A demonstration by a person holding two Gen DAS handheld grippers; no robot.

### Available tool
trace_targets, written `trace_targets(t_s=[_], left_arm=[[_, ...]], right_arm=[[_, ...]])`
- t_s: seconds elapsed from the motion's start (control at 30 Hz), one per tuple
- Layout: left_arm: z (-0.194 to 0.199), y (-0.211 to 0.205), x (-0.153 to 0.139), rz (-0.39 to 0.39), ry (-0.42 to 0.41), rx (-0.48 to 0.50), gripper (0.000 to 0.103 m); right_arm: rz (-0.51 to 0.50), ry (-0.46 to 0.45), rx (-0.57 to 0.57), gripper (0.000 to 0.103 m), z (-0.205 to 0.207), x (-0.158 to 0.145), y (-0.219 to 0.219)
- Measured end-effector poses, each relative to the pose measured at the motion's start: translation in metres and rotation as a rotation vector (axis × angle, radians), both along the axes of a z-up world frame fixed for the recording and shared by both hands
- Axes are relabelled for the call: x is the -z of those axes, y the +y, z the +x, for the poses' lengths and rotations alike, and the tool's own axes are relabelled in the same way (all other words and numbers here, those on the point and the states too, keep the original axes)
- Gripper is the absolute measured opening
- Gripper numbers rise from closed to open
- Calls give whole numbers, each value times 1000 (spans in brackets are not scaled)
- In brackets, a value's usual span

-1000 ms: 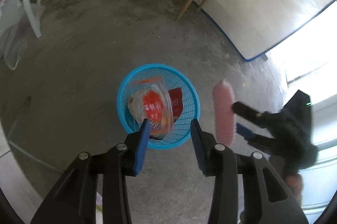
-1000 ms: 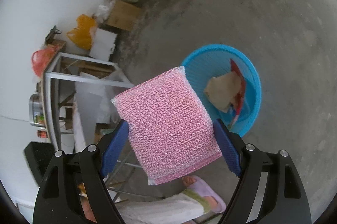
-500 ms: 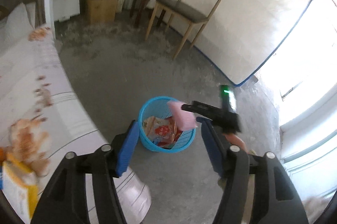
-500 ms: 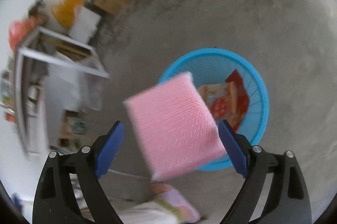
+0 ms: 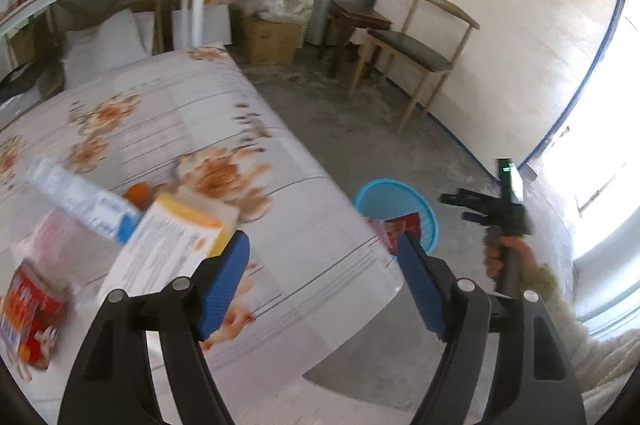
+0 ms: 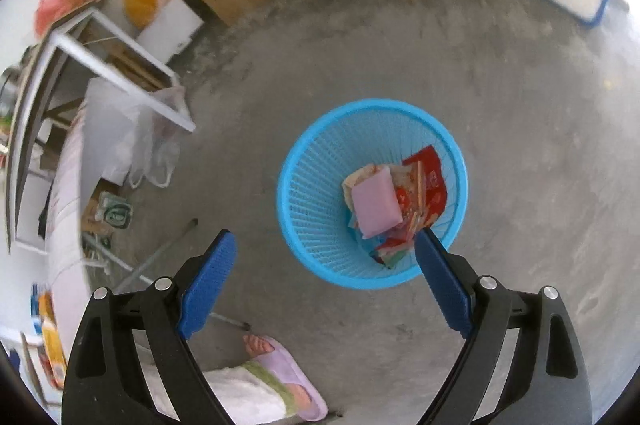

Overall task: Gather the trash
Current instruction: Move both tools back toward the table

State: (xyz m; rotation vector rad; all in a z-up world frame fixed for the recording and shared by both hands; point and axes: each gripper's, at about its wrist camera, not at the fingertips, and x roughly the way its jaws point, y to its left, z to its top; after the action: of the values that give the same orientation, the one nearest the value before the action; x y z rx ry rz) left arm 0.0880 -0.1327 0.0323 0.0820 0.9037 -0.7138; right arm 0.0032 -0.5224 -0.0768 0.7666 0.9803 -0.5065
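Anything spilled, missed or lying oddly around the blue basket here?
Nothing stands out. The pink sponge pad lies inside the blue mesh plastic basket on the wrappers, the basket stands upright, and no trash shows on the floor beside it.

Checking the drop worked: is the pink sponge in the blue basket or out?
In: the pink sponge lies on wrappers inside the blue basket.
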Motion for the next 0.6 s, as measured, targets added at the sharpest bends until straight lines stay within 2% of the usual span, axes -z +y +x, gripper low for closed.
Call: trace_targets(t_s=[0.1,0.23,0.37,0.5,0.6], left_arm=[[-7,20,-5,-31,-2,-1,74],[-13,47,-7,-82,-18,-40,82],[-15,82,-4,-95,-17,-98,95],[-18,113,3,-83,-31,-175,98],[-22,138,11,-101,-43,-235,98]], right_arm=[[-34,-40,-28,87,-3,-26,22],[-10,-110,-87,88,6,-49,57],[30,-187,-196,88,30,-74,101],[108,-266,-332,88,57,-100,147],[168,-271,-437,88,80,-110,187]])
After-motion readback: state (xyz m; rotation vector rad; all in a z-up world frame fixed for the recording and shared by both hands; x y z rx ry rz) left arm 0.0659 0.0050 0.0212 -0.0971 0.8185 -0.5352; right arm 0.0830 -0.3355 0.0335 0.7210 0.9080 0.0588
